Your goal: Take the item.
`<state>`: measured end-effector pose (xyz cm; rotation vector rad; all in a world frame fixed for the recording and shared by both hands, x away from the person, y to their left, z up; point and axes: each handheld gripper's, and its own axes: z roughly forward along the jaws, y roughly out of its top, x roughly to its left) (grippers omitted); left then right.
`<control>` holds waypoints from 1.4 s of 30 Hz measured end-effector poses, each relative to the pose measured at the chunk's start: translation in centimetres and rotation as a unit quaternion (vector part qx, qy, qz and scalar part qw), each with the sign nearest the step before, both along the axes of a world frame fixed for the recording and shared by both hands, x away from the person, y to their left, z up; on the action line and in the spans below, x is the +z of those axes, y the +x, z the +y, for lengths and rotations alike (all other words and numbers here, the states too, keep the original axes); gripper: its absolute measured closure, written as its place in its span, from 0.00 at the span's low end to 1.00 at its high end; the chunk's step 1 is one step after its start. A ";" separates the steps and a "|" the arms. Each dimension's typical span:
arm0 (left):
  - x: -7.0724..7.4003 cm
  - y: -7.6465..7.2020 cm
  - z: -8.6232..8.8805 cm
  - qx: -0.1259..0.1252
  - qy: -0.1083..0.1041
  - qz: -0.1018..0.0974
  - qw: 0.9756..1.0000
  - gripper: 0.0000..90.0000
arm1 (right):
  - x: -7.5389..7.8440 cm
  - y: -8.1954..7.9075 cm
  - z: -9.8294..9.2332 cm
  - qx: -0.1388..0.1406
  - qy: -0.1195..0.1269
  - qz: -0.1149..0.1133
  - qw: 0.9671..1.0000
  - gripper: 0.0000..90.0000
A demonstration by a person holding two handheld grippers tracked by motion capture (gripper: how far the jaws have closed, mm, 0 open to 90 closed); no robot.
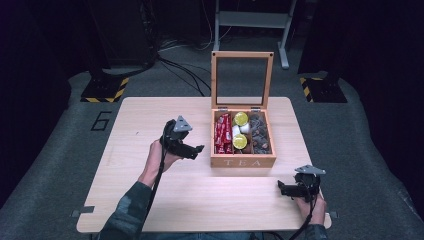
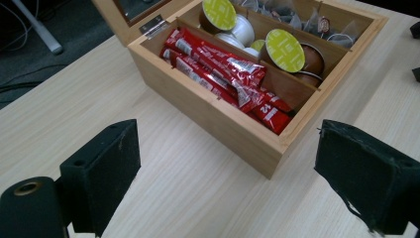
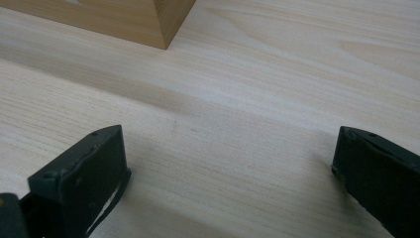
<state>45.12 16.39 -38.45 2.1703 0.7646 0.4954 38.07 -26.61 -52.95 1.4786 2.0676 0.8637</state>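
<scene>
Left gripper (image 1: 199, 148) raised, tilted toward wooden tea box (image 1: 243, 161) at table centre, jaws wide, empty. Right gripper (image 1: 281, 189) low near table's (image 1: 150, 190) front edge, wide, empty. Glossy red sachets (image 2: 223, 74) fill box's nearest compartment.

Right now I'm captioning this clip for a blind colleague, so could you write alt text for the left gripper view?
An open wooden tea box sits on a pale wooden table, seen between the open left gripper and its two black jaws. One compartment holds red sachets, the next holds capsules with yellow-green lids, and the farthest holds tea bags.
</scene>
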 end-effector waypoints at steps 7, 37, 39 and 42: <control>0.5 0.9 -2.0 -0.017 -0.001 -0.003 1.000 0.11 | 0.0 0.0 0.0 0.000 0.000 0.000 1.000 0.00; 0.7 3.6 -9.7 -0.068 0.015 -0.016 0.997 0.09 | 0.0 0.0 0.0 0.001 -0.001 -0.001 1.000 0.00; 0.4 3.7 -10.0 -0.069 0.016 -0.015 0.997 0.10 | 0.0 0.0 0.0 0.001 -0.001 -0.001 1.000 0.00; -0.3 4.1 -10.7 -0.074 0.027 -0.011 0.997 0.10 | 0.0 0.0 0.0 0.001 -0.001 -0.001 1.000 0.00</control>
